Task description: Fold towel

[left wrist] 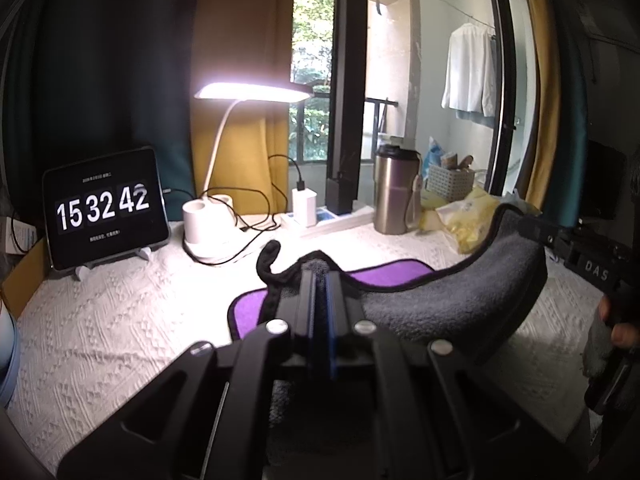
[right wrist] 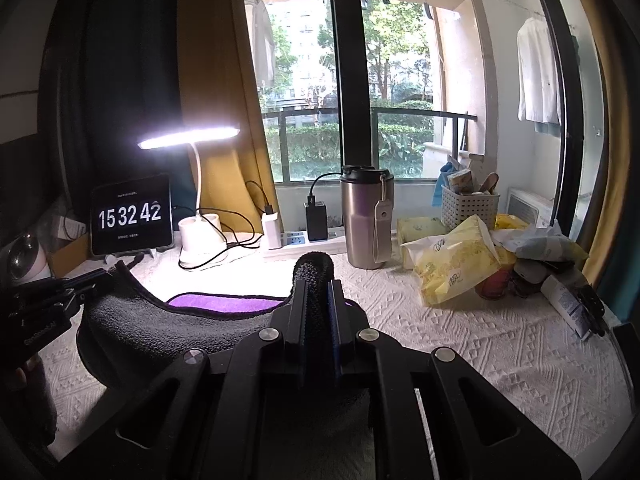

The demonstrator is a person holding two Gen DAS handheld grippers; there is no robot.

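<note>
The towel (left wrist: 448, 292) is grey on one side, purple on the other, with a black hem. It hangs lifted between both grippers above the white textured tablecloth (left wrist: 120, 320). My left gripper (left wrist: 320, 270) is shut on one towel corner, which pokes out between its fingers. My right gripper (right wrist: 316, 276) is shut on the other corner (right wrist: 314, 266). In the right wrist view the grey towel (right wrist: 160, 328) sags leftward to the left gripper (right wrist: 48, 300). Its purple side (right wrist: 224, 302) lies behind on the table. The right gripper shows at the right edge of the left wrist view (left wrist: 592, 264).
At the back of the table stand a tablet clock (left wrist: 106, 208), a lit white desk lamp (left wrist: 208, 220), chargers with cables (left wrist: 304, 204), a steel tumbler (right wrist: 366, 220), a grey basket (right wrist: 470, 204) and yellow packets (right wrist: 456, 268). A tube (right wrist: 568, 304) lies at right.
</note>
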